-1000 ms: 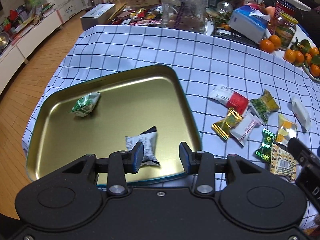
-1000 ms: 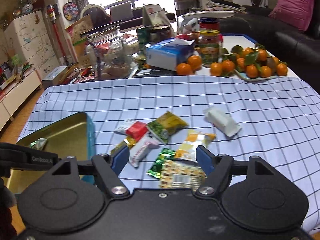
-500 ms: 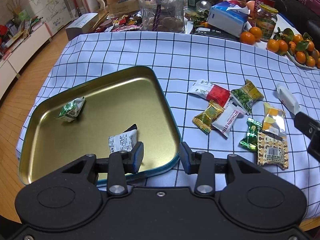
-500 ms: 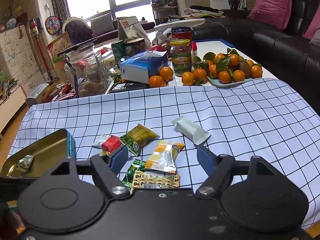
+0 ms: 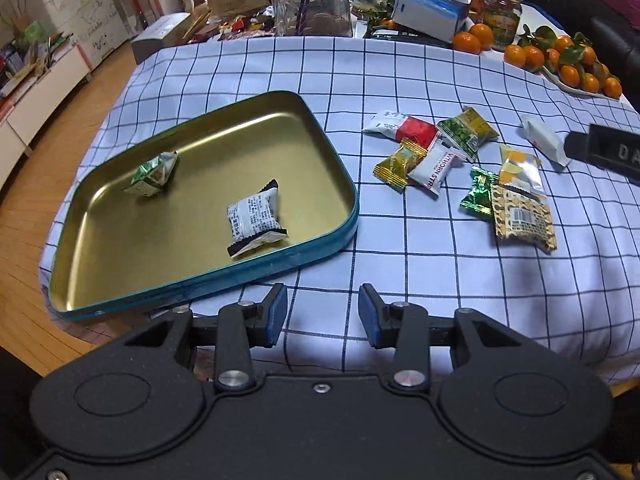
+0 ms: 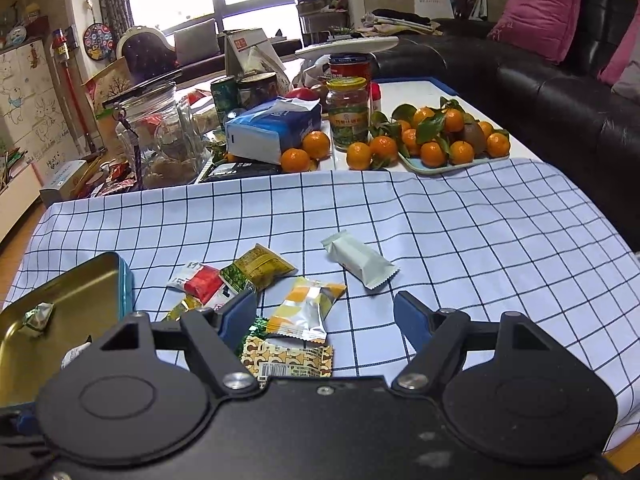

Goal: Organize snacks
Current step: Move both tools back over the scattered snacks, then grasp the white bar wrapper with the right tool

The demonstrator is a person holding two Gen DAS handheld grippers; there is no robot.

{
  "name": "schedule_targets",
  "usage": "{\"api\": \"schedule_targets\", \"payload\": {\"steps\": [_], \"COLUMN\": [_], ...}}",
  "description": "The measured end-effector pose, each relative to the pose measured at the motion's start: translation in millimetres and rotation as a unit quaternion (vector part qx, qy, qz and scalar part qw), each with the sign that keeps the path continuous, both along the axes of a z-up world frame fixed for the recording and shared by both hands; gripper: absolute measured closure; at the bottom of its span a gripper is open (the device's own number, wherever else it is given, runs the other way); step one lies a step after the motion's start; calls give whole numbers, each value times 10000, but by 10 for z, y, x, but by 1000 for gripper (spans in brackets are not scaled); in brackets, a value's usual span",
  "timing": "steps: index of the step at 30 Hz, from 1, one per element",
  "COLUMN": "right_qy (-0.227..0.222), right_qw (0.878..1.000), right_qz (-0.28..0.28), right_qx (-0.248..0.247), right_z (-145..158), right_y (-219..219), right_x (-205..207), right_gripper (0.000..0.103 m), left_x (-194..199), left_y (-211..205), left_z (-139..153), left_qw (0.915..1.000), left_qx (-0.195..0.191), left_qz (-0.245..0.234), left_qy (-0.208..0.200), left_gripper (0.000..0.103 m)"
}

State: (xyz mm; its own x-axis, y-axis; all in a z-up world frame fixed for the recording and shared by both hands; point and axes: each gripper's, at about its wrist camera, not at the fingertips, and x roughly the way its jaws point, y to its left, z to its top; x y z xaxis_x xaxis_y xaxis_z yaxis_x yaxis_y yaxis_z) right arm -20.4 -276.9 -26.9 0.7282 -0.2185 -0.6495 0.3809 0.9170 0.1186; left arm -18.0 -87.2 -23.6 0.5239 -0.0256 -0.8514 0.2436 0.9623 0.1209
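1. You are working at a table under a checked tablecloth point(image 5: 400, 80); its far edge is crowded with jars, a tissue pack and a plate of oranges point(image 6: 448, 140).
2. The gold tin tray point(image 5: 120, 264) sits at the cloth's left edge. It holds two wrapped snacks: a green one point(image 5: 154, 174) near its left side and a white-and-black one point(image 5: 254, 220) near its front right corner.
3. The loose snacks point(image 5: 460, 168) lie clustered right of the tray, with a white bar point(image 6: 358, 260) apart toward the right edge.
4. Expect light, crinkly, slippery wrappers. Pinch across the padded middle, not the sealed ends.
5. The left gripper point(image 5: 322, 316) hangs over the near edge, jaws spread and empty.
6. The right gripper point(image 6: 326, 320) hovers above the orange-and-white packet point(image 6: 304, 312), jaws wide apart, holding nothing.
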Motion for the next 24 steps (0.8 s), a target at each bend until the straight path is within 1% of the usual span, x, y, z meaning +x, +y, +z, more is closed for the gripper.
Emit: {"api": "schedule_targets", "payload": {"steps": [3, 5, 8, 10, 12, 17, 22, 24], "right_qy": [-37, -31, 66, 171, 274, 455, 731, 803], "right_qw": [9999, 9998, 9997, 9995, 9992, 9985, 9967, 9962], "right_qz": [44, 36, 65, 93, 115, 83, 5, 4], "right_qx": [96, 173, 246, 260, 257, 286, 365, 329], "right_z": [40, 48, 18, -15, -45, -95, -141, -125], "right_y": [-5, -17, -24, -16, -4, -2, -74, -110], "right_x": [-21, -24, 10, 36, 55, 114, 287, 367], "right_gripper": [25, 25, 25, 27, 31, 34, 42, 43], "left_x": [-22, 1, 104, 193, 271, 477, 768, 885], "left_y": [1, 7, 2, -28, -72, -210, -309, -333], "left_z": [93, 167, 247, 276, 288, 261, 225, 227], "left_qw": [9998, 9995, 9993, 9992, 9988, 9973, 9962, 9959], "left_qx": [76, 54, -14, -60, -89, -105, -99, -105], "left_qz": [-181, -258, -291, -320, -403, -680, -836, -886], "left_qy": [-93, -180, -247, -245, -259, -268, -227, -175], "left_gripper": [54, 54, 54, 54, 54, 54, 54, 54]}}
